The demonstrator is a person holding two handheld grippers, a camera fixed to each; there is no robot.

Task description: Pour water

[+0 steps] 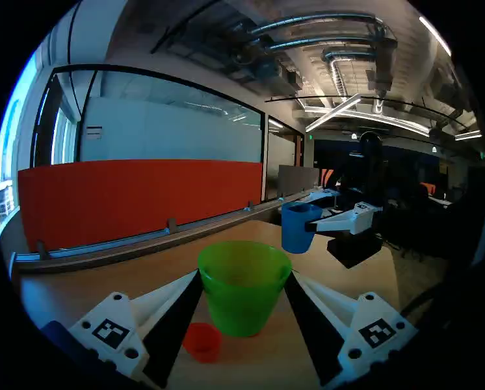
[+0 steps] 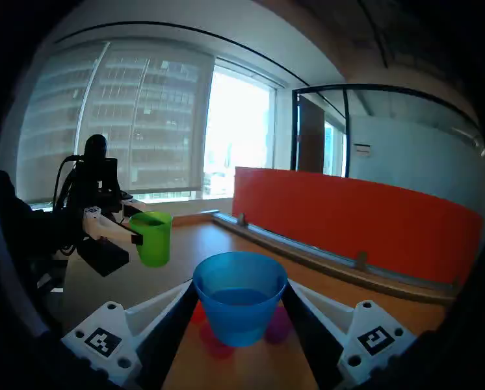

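The left claw [image 1: 242, 278] is clenched on the green cup [image 1: 244, 296], held upright above the bench [image 1: 138, 276]. The right claw [image 2: 240, 286] grips the blue cup [image 2: 240, 315], which holds water and sits upright near the green cup without touching it. A red cup [image 1: 202, 341] stands on the bench below the green cup.

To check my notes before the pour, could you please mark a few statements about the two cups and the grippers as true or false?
1. The left gripper holds a green cup between its fingers. True.
2. The blue cup in the right gripper is empty. False: water shows inside it.
3. The blue cup is tipped over the green cup. False: both are upright and apart.
4. A small red cup stands on the table. True.
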